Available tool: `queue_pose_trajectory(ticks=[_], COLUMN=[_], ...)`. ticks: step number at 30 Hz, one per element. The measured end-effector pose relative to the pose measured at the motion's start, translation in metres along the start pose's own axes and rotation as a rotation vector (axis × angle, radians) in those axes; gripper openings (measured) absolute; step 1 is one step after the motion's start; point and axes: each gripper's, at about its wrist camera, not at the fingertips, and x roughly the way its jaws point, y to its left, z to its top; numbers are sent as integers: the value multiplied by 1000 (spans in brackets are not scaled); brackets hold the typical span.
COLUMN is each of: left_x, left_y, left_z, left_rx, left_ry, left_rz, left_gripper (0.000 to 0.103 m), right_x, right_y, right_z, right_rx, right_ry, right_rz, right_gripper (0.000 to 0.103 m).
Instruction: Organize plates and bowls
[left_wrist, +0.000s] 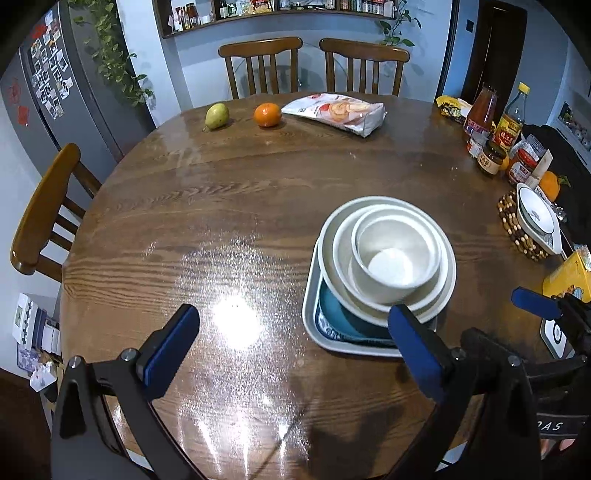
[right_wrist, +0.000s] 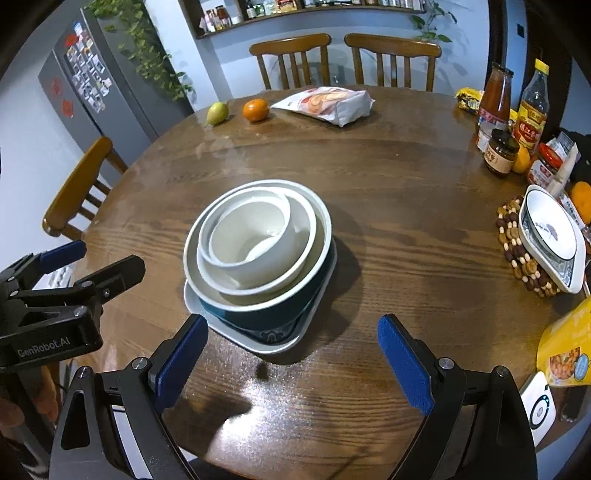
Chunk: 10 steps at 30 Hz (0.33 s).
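Observation:
A stack of dishes stands on the round wooden table (left_wrist: 229, 206): a small white bowl (left_wrist: 397, 254) nested in a wider white bowl (left_wrist: 343, 266), inside a big bowl with a teal outside (right_wrist: 273, 314), on a square grey-rimmed plate (left_wrist: 312, 325). The stack also shows in the right wrist view (right_wrist: 255, 243). My left gripper (left_wrist: 295, 332) is open and empty, left of and in front of the stack. My right gripper (right_wrist: 295, 350) is open and empty, just in front of the stack. A square white dish with a blue pattern (right_wrist: 550, 236) rests on a beaded trivet (right_wrist: 517, 254) at the right.
A pear (left_wrist: 216, 115), an orange (left_wrist: 267, 114) and a snack bag (left_wrist: 338, 112) lie at the far side. Bottles and jars (right_wrist: 513, 118) stand at the right edge, with a yellow box (right_wrist: 569, 343) nearer. Chairs surround the table.

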Motion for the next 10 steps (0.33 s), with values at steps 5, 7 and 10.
queue_pose_trajectory(ticks=[5, 7, 10], left_x=[-2, -3, -5], left_y=[-1, -1, -4], left_z=[-5, -6, -7], left_rx=[2, 5, 10], left_ry=[6, 4, 0], left_rz=[-3, -5, -7], left_gripper=[102, 102, 102], right_x=[0, -1, -3], right_y=[3, 4, 5], right_z=[-5, -6, -7], right_rx=[-7, -11, -13], right_ry=[13, 12, 6], right_rz=[5, 10, 15], right_gripper=[93, 93, 93])
